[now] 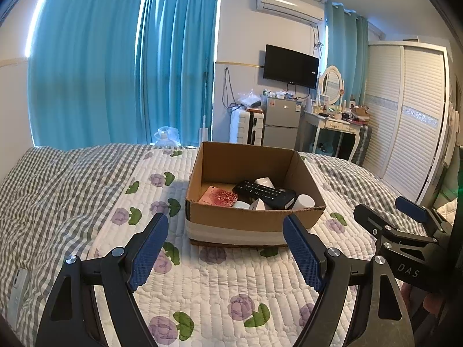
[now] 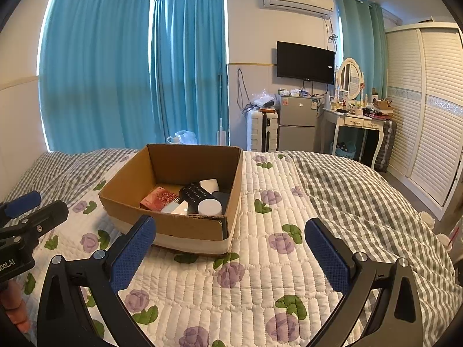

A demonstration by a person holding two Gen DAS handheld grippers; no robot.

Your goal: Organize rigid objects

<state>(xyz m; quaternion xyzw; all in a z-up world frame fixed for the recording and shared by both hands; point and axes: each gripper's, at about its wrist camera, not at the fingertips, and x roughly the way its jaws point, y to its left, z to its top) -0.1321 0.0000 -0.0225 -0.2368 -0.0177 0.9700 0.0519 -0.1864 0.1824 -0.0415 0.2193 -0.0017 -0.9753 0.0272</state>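
An open cardboard box [image 1: 249, 219] [image 2: 173, 225] stands on the quilted bed. Inside lie a black remote [image 1: 264, 193] [image 2: 195, 195], a red patterned card [image 1: 218, 196] [image 2: 157, 199] and several white items, among them a white cylinder [image 1: 303, 202] [image 2: 209, 206]. My left gripper [image 1: 225, 245] is open and empty, just in front of the box. My right gripper [image 2: 231, 248] is open and empty, in front of the box's right corner. Each gripper shows at the edge of the other's view, the right one [image 1: 390, 217] and the left one [image 2: 31, 208].
The bed has a floral quilt [image 2: 260, 289] and a grey checked cover [image 1: 52, 188]. A white device [image 1: 17, 292] lies at the bed's left edge. Behind the bed stand a suitcase, a small fridge [image 1: 282, 121], a dressing table and a wardrobe [image 2: 428, 101].
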